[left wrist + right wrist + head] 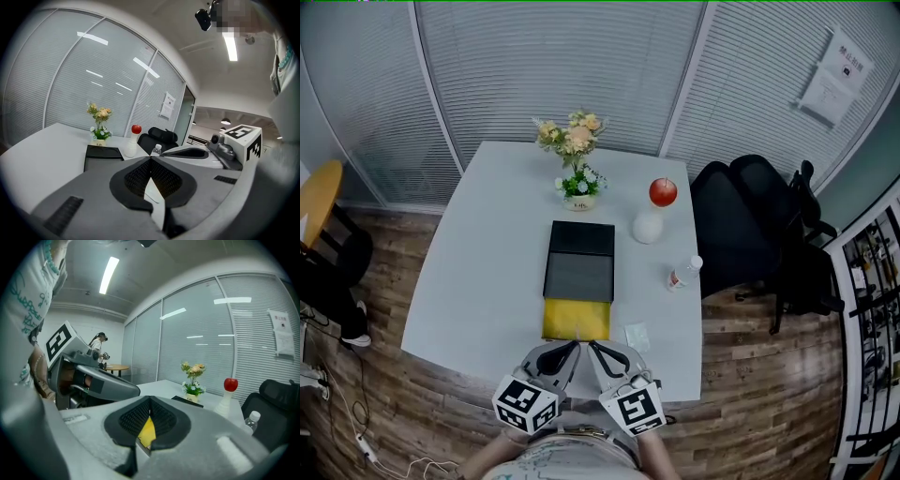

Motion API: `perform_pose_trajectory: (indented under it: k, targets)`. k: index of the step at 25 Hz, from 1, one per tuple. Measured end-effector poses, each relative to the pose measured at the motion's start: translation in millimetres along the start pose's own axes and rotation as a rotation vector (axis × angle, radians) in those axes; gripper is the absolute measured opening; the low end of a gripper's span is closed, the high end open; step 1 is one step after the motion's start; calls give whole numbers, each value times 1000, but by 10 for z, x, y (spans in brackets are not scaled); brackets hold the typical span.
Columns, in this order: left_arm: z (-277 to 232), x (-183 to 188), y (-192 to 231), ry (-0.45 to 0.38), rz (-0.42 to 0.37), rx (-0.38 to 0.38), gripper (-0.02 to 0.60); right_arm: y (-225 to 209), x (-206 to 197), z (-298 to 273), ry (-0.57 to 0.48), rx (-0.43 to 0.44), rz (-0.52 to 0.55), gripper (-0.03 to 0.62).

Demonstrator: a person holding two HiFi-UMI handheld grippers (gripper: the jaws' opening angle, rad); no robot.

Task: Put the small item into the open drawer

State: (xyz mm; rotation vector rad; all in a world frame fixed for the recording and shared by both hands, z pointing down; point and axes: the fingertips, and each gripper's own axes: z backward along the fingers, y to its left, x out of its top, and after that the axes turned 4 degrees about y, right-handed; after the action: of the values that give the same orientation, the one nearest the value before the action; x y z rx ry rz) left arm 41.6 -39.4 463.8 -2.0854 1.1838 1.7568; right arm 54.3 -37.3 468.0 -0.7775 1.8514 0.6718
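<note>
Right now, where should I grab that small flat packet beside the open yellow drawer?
Probably take the small packet across its near edge with the right gripper, coming down from above on the near side. It lies flat on the table, so only its edges offer a hold, and that gripper, now shut, is closest.

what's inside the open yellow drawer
The yellow drawer shows only its bare yellow bottom, with nothing in it. Any part of it inside the black box is covered and cannot be seen.
</note>
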Motion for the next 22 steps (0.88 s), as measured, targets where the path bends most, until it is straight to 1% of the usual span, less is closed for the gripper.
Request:
perform_pose_trajectory:
  k: [4, 11, 16, 22]
  targets:
    - [-162, 44, 24, -11, 17, 17, -3, -142, -2, -22, 15, 26, 11, 3]
    - [-363, 60, 63, -19, 33, 53, -2, -341, -115, -96, 19, 78, 36, 3]
    - [-453, 29, 108, -6, 35, 66, -3, -470, -208, -131, 38, 75, 31, 3]
    - [-498, 78, 154, -9, 38, 46, -3, -543, -265, -160, 43, 52, 25, 3]
